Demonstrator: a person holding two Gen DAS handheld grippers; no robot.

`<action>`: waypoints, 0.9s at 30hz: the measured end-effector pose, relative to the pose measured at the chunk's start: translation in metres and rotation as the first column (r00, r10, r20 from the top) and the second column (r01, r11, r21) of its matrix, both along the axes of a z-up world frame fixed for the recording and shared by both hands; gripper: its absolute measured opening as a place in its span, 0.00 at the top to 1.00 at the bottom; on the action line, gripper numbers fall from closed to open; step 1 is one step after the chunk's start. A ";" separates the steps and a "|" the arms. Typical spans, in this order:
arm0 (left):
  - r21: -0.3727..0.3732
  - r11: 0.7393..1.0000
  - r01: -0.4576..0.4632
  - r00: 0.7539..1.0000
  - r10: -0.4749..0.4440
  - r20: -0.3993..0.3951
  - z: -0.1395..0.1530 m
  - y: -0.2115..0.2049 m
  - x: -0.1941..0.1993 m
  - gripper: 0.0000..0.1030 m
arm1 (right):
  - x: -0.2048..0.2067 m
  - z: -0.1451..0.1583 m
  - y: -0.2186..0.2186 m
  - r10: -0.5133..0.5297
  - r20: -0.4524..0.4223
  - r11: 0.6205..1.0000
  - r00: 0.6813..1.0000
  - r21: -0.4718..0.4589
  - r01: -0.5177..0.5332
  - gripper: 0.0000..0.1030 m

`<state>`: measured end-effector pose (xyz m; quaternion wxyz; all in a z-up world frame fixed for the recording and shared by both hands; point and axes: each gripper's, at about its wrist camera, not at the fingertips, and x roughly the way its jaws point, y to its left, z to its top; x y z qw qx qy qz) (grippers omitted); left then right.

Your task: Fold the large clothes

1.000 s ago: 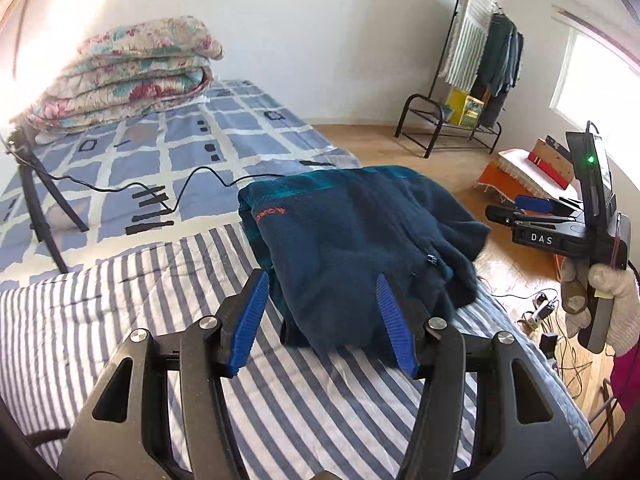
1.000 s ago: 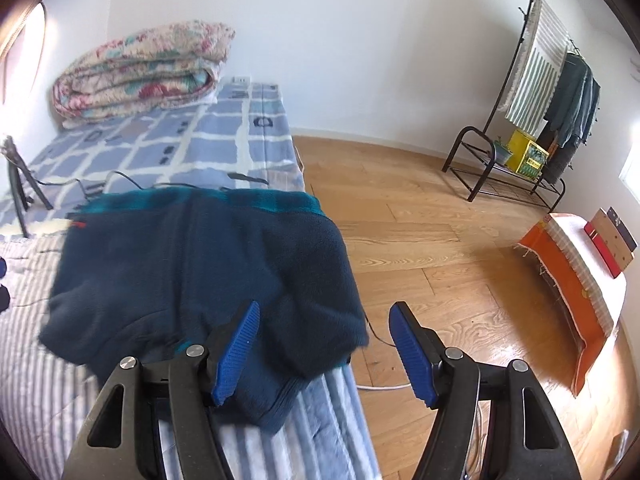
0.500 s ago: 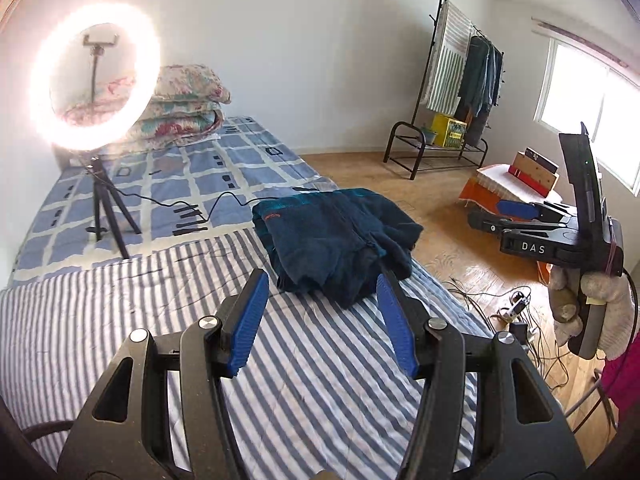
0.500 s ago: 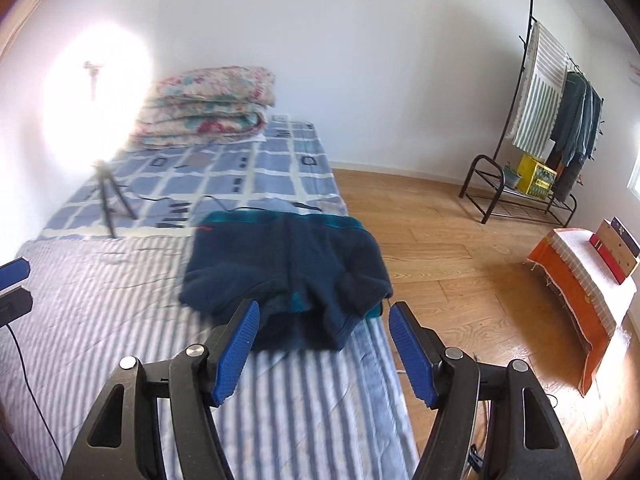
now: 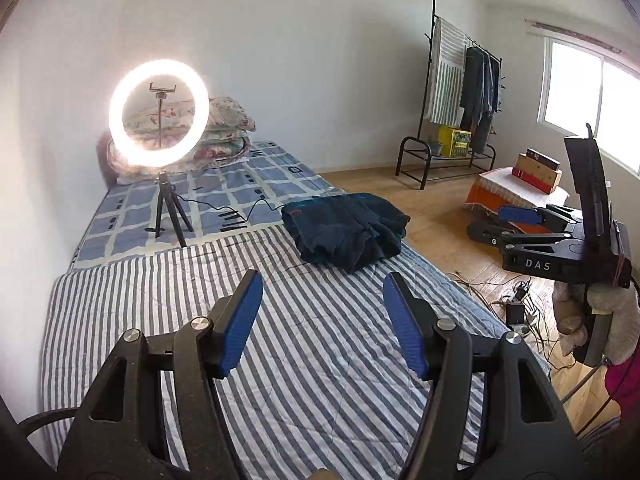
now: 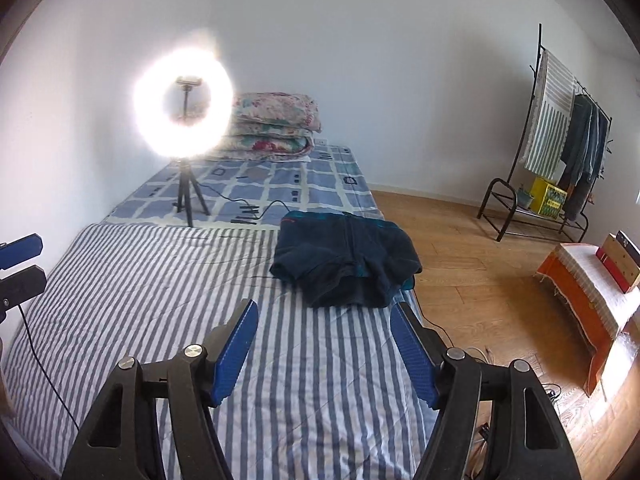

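Left tongs (image 5: 323, 322) stand wide with nothing between the blue pads (image 5: 402, 326); their jaws have just been opening. Right tongs (image 6: 324, 354) likewise stand wide and empty, above the striped blanket (image 6: 160, 280) that covers the near part of the bed (image 6: 328, 176). The task's garment, a dark blue fleece jacket (image 6: 346, 256), lies folded in a compact bundle on the bed, at the blanket's far right corner, close to the bed's edge beside the wooden floor (image 6: 472, 264); it is well apart from both pairs of tongs. In the left wrist view the same jacket (image 5: 346, 228) appears beyond the pads, and the right tongs appear at the frame's right (image 5: 520, 216), carried by a gloved hand (image 5: 612, 320). A lit ring light (image 6: 183, 98) on a tripod stands on the checked sheet behind the jacket, with folded floral quilts (image 6: 276, 126) at the head of the bed. A clothes rack (image 6: 560, 140) stands against the far wall.
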<state>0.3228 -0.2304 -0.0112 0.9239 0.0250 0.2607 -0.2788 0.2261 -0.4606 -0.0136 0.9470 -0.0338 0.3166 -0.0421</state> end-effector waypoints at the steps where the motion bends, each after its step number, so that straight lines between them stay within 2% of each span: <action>1: -0.003 1.000 -0.002 1.000 0.002 -0.006 -0.002 0.004 -0.010 0.36 | -0.011 -0.001 0.003 0.002 0.010 1.000 1.000 0.020 -0.002 0.27; 3: -0.008 1.000 -0.003 1.000 0.003 -0.015 -0.007 0.009 -0.026 0.32 | -0.024 -0.003 0.008 0.004 0.024 0.999 1.000 0.040 -0.005 0.19; 9: 0.015 1.000 0.008 1.000 -0.007 -0.012 -0.025 0.013 -0.069 0.31 | -0.054 -0.018 0.022 -0.004 0.032 1.000 0.999 0.022 0.003 0.18; 12: 0.026 0.999 0.029 0.999 -0.028 -0.027 -0.032 0.009 -0.078 0.24 | -0.063 -0.027 0.022 -0.027 0.041 0.999 0.999 0.023 0.026 0.12; 16: 0.047 0.998 0.041 0.999 -0.040 -0.020 -0.038 0.005 -0.090 0.17 | -0.067 -0.035 0.021 -0.027 0.030 0.999 0.999 0.018 0.027 0.10; 20: 0.047 0.998 0.045 0.999 -0.043 -0.029 -0.042 0.004 -0.096 0.07 | -0.073 -0.036 0.024 -0.034 0.050 0.999 0.998 0.011 0.034 0.00; 27: 0.072 0.997 0.036 0.999 -0.036 -0.009 -0.043 0.000 -0.101 0.04 | -0.075 -0.036 0.031 -0.015 0.062 1.000 0.998 0.011 0.014 0.00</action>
